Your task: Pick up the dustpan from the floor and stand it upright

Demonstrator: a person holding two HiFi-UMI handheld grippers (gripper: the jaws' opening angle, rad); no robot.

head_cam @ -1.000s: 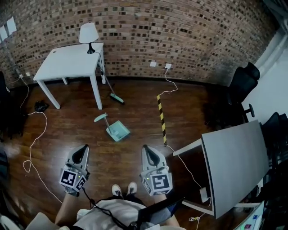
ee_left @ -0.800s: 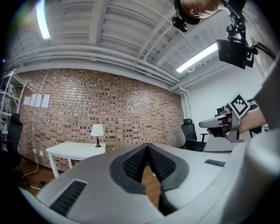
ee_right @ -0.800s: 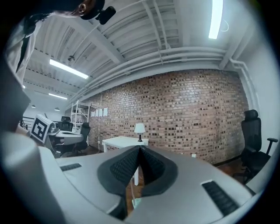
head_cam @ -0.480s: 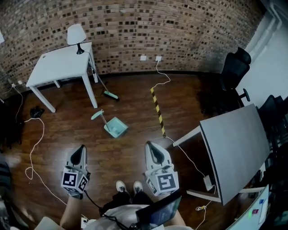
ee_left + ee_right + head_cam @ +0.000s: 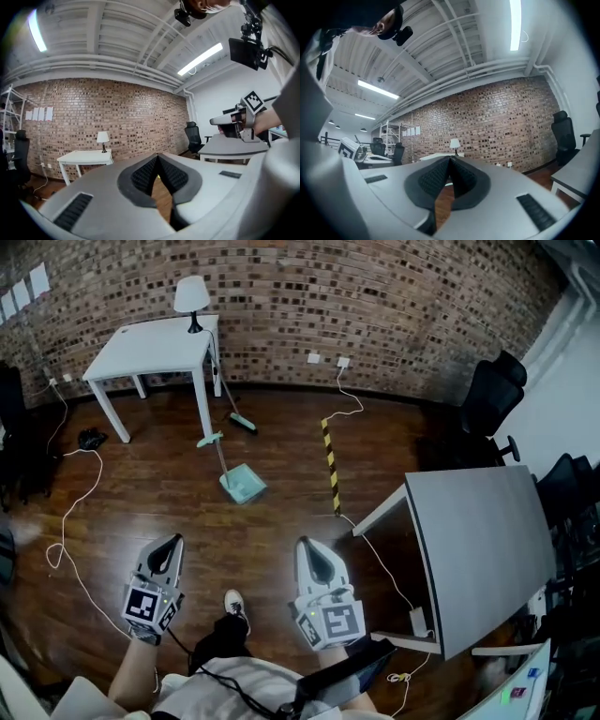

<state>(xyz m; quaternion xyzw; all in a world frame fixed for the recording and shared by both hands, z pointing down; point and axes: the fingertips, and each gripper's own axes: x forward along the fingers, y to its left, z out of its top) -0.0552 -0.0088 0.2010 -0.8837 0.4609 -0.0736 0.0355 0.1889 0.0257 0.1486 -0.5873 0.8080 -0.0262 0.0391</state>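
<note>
The head view looks steeply down on the dark wooden plank floor (image 5: 281,512), with the left gripper (image 5: 174,542) at seven o'clock, the right gripper (image 5: 305,546) at five and the red brick wall (image 5: 394,306) at twelve. Both gripper views face level toward that wall. All three share the white square table (image 5: 155,348).

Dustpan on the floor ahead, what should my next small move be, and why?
Probably step forward toward the dustpan. It lies on the wood floor near the white table, well ahead of both grippers. The left gripper and right gripper are shut with nothing between their jaws, so closing the gap likely comes before opening either.
</note>
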